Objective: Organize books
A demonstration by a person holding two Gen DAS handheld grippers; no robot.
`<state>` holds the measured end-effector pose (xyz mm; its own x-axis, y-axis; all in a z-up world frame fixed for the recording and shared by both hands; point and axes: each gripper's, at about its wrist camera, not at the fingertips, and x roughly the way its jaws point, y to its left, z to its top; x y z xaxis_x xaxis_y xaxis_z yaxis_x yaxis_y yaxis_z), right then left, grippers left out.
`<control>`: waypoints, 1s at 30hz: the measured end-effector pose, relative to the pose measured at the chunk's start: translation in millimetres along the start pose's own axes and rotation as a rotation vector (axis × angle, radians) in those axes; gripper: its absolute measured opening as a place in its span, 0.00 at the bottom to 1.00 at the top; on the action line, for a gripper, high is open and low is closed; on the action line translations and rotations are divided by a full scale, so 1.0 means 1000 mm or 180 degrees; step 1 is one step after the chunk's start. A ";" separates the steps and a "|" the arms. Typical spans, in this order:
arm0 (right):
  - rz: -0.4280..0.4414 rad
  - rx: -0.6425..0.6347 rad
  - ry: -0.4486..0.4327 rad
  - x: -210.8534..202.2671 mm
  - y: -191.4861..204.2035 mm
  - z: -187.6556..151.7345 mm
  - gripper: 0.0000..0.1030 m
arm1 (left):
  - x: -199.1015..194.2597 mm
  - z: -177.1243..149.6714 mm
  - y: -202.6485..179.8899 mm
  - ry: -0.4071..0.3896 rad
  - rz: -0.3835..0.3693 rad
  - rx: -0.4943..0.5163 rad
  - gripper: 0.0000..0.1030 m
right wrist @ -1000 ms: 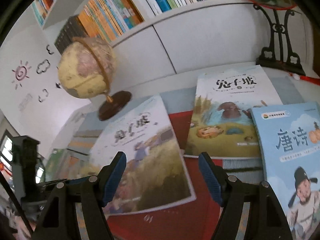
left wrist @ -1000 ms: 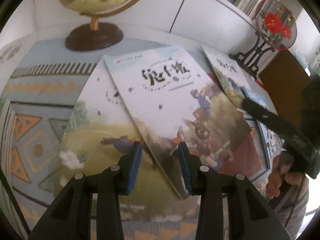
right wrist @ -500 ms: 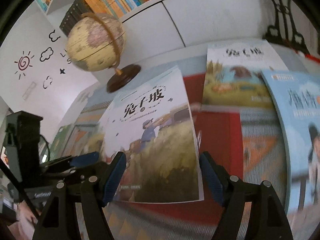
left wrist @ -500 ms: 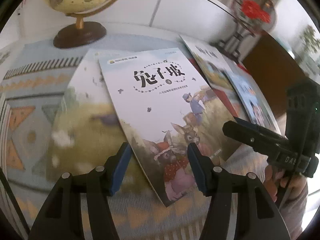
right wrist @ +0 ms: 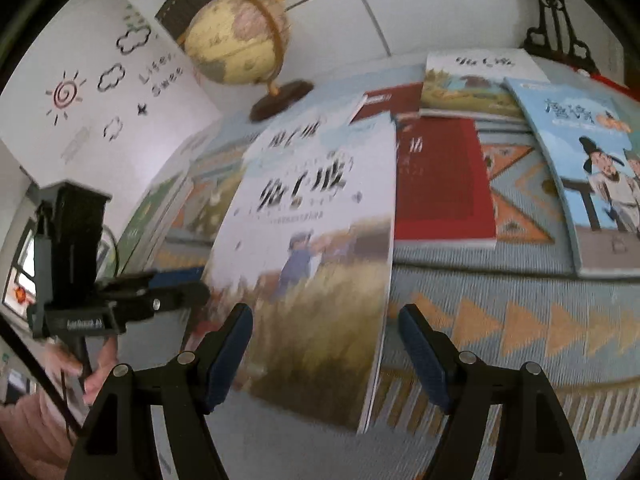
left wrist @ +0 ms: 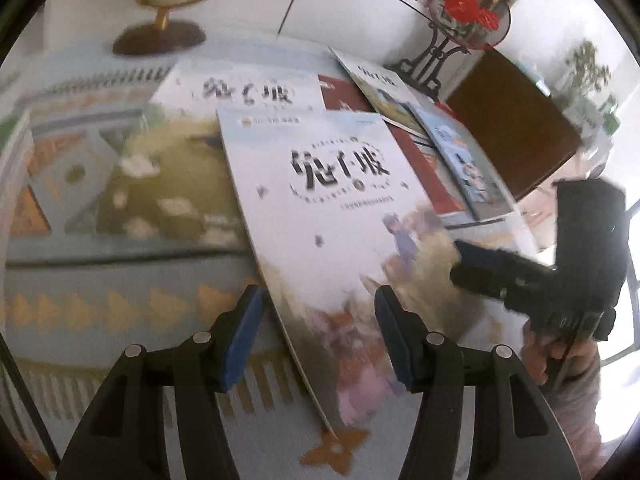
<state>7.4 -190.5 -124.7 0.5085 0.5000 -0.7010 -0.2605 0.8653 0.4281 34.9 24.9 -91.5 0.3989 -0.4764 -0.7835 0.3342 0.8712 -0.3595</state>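
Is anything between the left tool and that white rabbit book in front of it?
Nothing visible. The white rabbit book already lies partly between the open fingers of the left tool; the right tool reaches over its right edge.

Top rabbit book (left wrist: pixel 340 216) is sliding off the lower copy (left wrist: pixel 172 168) toward the near desk edge, uncovering that copy's title. Left gripper (left wrist: pixel 316 336) fingers are standing wider than a second ago (nothing pinched). Right gripper (right wrist: pixel 326 354) is trailing alongside.
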 end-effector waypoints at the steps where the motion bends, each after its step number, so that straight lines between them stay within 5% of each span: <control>1: -0.0045 -0.0053 -0.0044 0.002 0.001 0.001 0.73 | 0.002 -0.002 -0.003 -0.0036 0.0062 0.0060 0.53; 7: -0.0226 -0.0325 -0.0108 0.010 0.012 0.002 0.74 | 0.005 -0.004 -0.009 -0.0206 0.0074 0.0138 0.63; 12: 0.0206 -0.0018 -0.0196 0.012 0.001 0.006 0.79 | 0.008 -0.013 -0.023 -0.0306 0.0282 0.0452 0.63; 15: 0.0552 0.0338 -0.0281 0.007 -0.015 0.003 0.79 | 0.004 -0.017 -0.021 -0.0340 0.0175 0.0380 0.64; 17: 0.0768 0.0521 -0.0328 0.003 -0.025 0.000 0.76 | -0.002 -0.017 -0.011 -0.0381 -0.0039 0.0193 0.64; 22: 0.1043 0.0501 -0.0452 -0.007 -0.021 -0.003 0.48 | -0.020 -0.014 0.007 -0.0638 -0.0331 -0.0108 0.64; 26: 0.1125 0.0411 -0.0468 -0.008 -0.015 -0.004 0.40 | -0.016 -0.014 0.011 -0.0598 -0.0115 -0.0131 0.53; 30: 0.0835 0.0322 -0.0350 -0.001 -0.011 -0.006 0.38 | -0.012 -0.015 0.014 -0.0542 0.0060 -0.0129 0.42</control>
<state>5.4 -200.2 -132.1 0.5219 0.6945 -0.4952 -0.3146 0.6964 0.6450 21.7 44.5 -94.9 0.5450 -0.4700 -0.6943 0.2919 0.8827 -0.3684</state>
